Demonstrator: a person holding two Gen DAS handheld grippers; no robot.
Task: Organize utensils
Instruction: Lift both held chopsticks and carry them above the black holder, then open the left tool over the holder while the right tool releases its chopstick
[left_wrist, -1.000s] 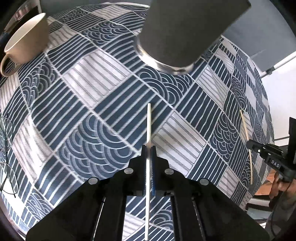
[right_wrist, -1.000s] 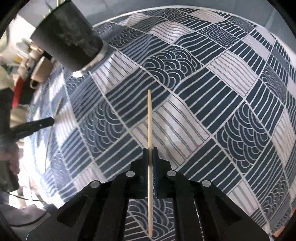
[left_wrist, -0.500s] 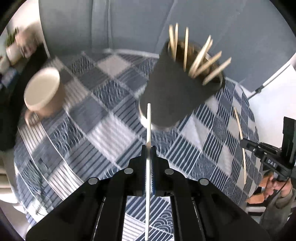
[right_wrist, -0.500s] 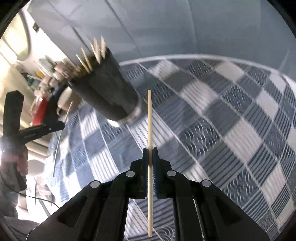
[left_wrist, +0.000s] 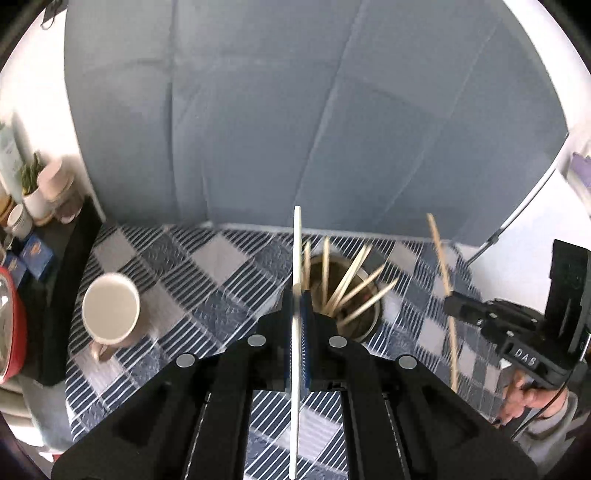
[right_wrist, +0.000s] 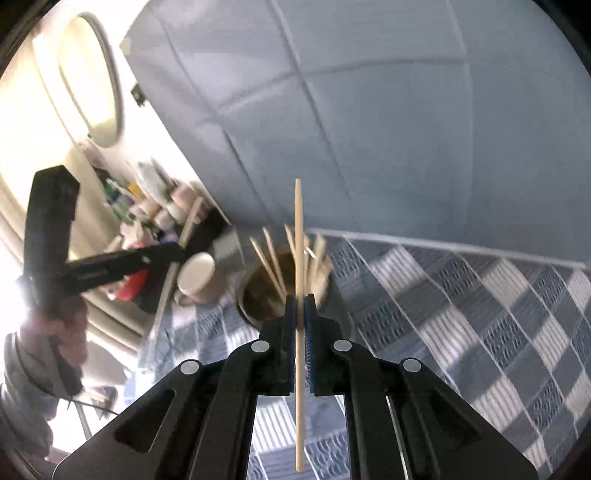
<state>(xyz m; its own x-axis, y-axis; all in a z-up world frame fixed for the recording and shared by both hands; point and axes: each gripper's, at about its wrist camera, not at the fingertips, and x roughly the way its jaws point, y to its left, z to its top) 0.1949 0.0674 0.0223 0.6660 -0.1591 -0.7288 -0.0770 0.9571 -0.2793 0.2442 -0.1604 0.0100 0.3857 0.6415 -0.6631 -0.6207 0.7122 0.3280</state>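
Both grippers lifted up since earlier; now look down into dark round metal holder (left_wrist: 364, 317) full of sticks, middle of blue patterned cloth (left_wrist: 207, 273). Left gripper (left_wrist: 297, 310) pinches thin white stick (left_wrist: 296, 258); right gripper (right_wrist: 300, 314) pinches thin wooden stick (right_wrist: 298, 229). Both sticks above holder, ready to drop in.

Both views are daylit fisheye pictures with dark rounded corners and lines that bend near the edges. In the right wrist view, strong white glare floods in left of the utensil holder (right_wrist: 284, 284), washing out the shelf items and the hand there. The checked tablecloth (right_wrist: 461, 314) right of the holder is smeared by motion blur. In the left wrist view the light is softer and even; the cloth and the sticks in the holder (left_wrist: 347, 295) are blurred, and the mug (left_wrist: 110, 314) left of it is softly blurred.
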